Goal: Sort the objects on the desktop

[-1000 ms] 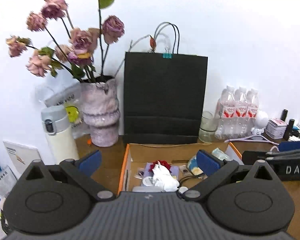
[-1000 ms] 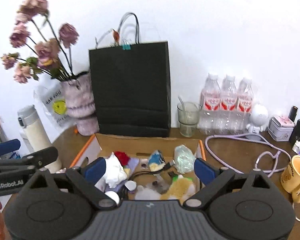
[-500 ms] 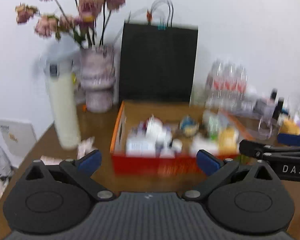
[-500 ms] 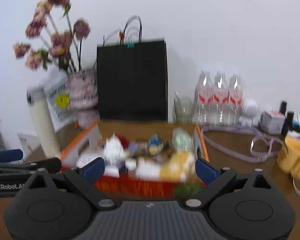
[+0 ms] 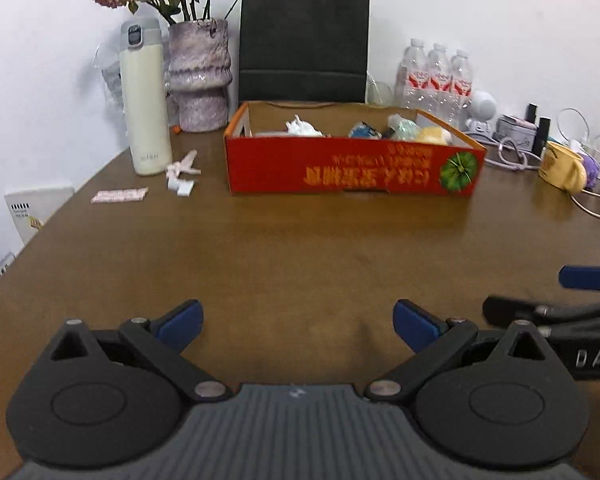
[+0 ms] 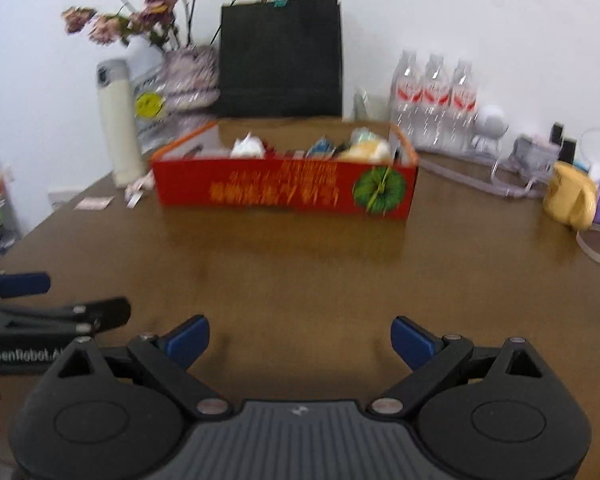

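A red cardboard box (image 5: 352,170) (image 6: 284,190) stands on the brown table (image 5: 300,248), holding several small items: crumpled white paper (image 5: 302,127), a blue packet (image 5: 364,131), a yellow soft thing (image 5: 432,135). My left gripper (image 5: 298,326) hovers low over the bare tabletop well in front of the box, open, nothing between its fingers. My right gripper (image 6: 300,340) is likewise open and empty, beside the left one. A pink packet (image 5: 119,195) and white scraps (image 5: 182,172) lie left of the box. A yellow mug (image 5: 562,166) (image 6: 570,196) sits to the right.
Along the wall stand a cream thermos (image 5: 144,98), a vase of dried roses (image 5: 199,76), a black paper bag (image 5: 304,38) and three water bottles (image 5: 434,76). Cables (image 5: 508,152), a white figurine (image 5: 480,114) and small cosmetics (image 5: 534,118) crowd the right side. The table edge curves at left.
Both grippers have pulled back and down from above the box to low over the near table. The box's red front now shows. Both remain open and empty.
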A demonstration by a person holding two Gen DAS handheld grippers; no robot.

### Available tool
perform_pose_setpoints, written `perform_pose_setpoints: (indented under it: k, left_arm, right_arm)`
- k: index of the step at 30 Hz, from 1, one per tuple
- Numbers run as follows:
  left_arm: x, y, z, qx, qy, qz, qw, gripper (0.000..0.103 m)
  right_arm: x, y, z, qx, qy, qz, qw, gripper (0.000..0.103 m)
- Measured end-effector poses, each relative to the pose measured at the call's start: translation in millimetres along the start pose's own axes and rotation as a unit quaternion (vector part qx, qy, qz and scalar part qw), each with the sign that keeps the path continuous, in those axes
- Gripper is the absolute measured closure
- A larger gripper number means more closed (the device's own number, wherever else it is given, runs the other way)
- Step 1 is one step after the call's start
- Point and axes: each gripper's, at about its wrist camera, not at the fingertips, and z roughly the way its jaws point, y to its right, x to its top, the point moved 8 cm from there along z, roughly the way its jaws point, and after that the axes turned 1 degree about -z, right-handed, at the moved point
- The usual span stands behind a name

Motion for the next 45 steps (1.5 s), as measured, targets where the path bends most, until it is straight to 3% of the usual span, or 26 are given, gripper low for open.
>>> perform_pose_setpoints:
  k: [8,20,25,30,45]
  left_arm:
    - [-13,6,-19,0.0,0.006,0.008,0.9999,0.0]
    - [-23,-3,17,0.011,-0.036,0.003,0.9993,0.0]
    - [-19,-3,25,0.009,-0.037,0.001,0.9993,0.0]
    - [-18,-4,26,0.016,-0.037,-0.004,0.9992,0.0]
    - [-16,-4,28,0.019,-0.037,-0.008,0.9991,0.0]
  right_arm:
    - [-25,-5,-24,-0.005,0.023,-0.012,1.0,0.005]
    - [-20,-1,7,-0.015,0.003,-0.003,1.0,0.004]
    - [-16,0,23,-0.037,-0.011,-0.021,0.999,0.002]
    - [-14,8,32,-0.023,-0.021,0.009,0.999,0.0]
    - [-13,5,34,-0.019,-0.023,0.002,1.0,0.0]
